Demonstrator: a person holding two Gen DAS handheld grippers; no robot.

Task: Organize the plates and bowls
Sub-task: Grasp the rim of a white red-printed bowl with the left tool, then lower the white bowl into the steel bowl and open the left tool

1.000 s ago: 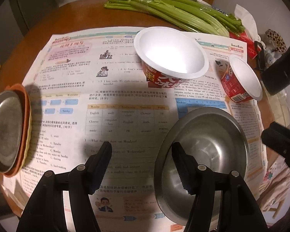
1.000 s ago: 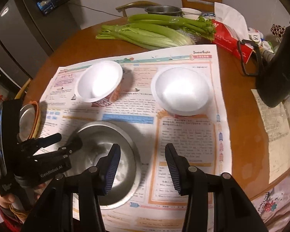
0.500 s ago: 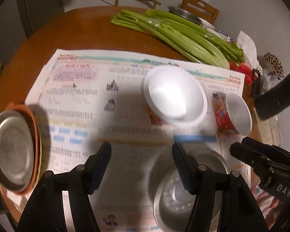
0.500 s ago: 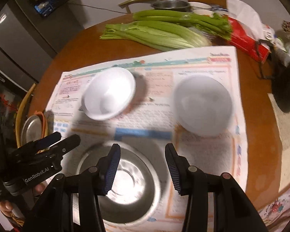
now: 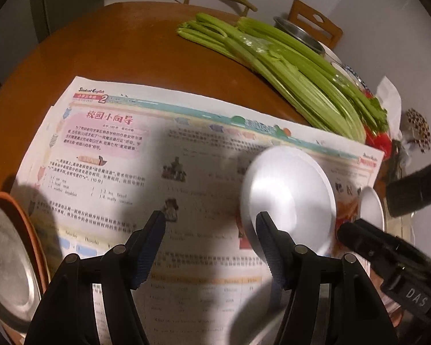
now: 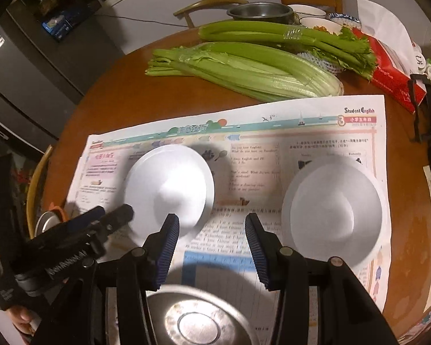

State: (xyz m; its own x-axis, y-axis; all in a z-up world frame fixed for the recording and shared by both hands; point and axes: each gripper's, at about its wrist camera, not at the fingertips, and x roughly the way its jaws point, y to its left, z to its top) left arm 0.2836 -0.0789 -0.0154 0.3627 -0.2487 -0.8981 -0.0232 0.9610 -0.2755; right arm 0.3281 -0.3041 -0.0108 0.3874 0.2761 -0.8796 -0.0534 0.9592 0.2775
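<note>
White paper bowls: 2; steel bowls: 2; steel plate: 1, nine o'clock; celery bunches: 2, twelve o'clock; newspaper: 1; grippers: 2

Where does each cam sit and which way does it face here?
Left wrist: on the left hand-held gripper, angled down over the newspaper; its own open fingers show, and the right hand-held gripper enters at the right edge.
Right wrist: on the right hand-held gripper, angled down over the table; its own open fingers, the left hand-held gripper and part of a hand show at lower left.
Shared: newspaper, both white bowls, celery, stacked plates.
</note>
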